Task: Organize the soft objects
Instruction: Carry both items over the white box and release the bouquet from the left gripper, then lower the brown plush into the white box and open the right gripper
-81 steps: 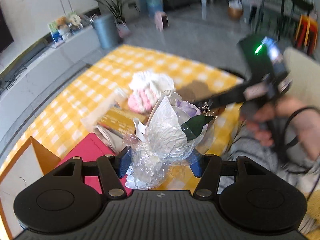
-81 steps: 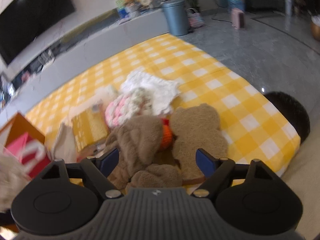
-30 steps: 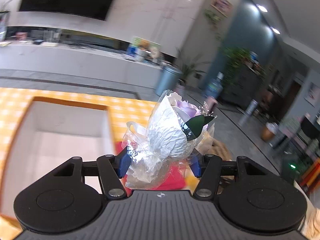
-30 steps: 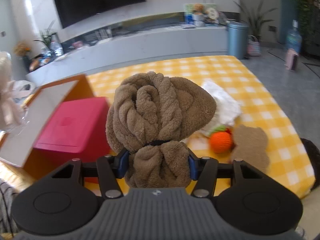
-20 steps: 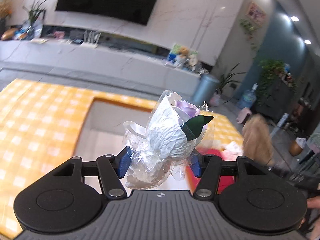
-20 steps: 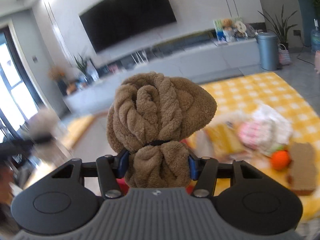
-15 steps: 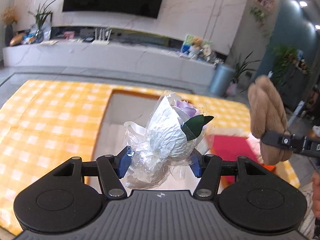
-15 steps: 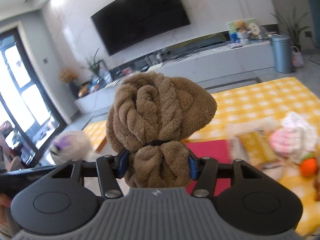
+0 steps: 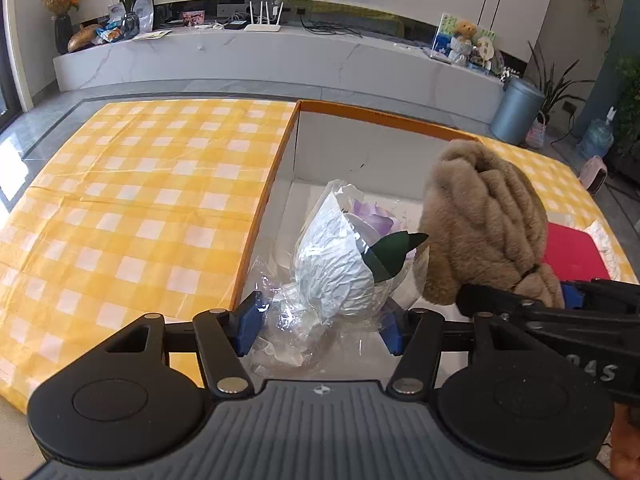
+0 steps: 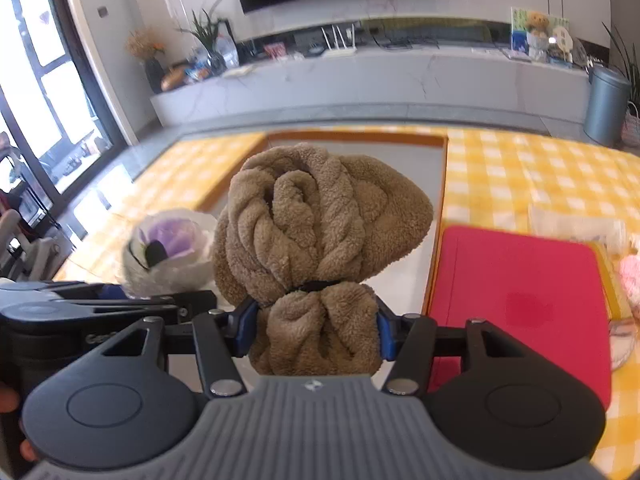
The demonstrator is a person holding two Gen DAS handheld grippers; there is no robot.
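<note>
My left gripper (image 9: 320, 326) is shut on a wrapped flower bouquet (image 9: 340, 268) of white crinkled paper and clear film with a purple bloom, held over an open white box with an orange rim (image 9: 360, 120). My right gripper (image 10: 312, 330) is shut on a brown plush toy (image 10: 312, 224) tied at the waist. It also shows in the left wrist view (image 9: 484, 220), just right of the bouquet, over the box. The bouquet shows left of the plush in the right wrist view (image 10: 168, 248).
A red box (image 10: 520, 296) lies right of the orange-rimmed box on the yellow checked cloth (image 9: 120, 200). Pink and white soft things (image 10: 630, 276) lie at the far right. A grey marble bench (image 9: 280, 56) and a bin (image 9: 516, 108) stand behind.
Both grippers have swung from the pile of soft things to the open box, each carrying its object. The plush has come close beside the bouquet over the box.
</note>
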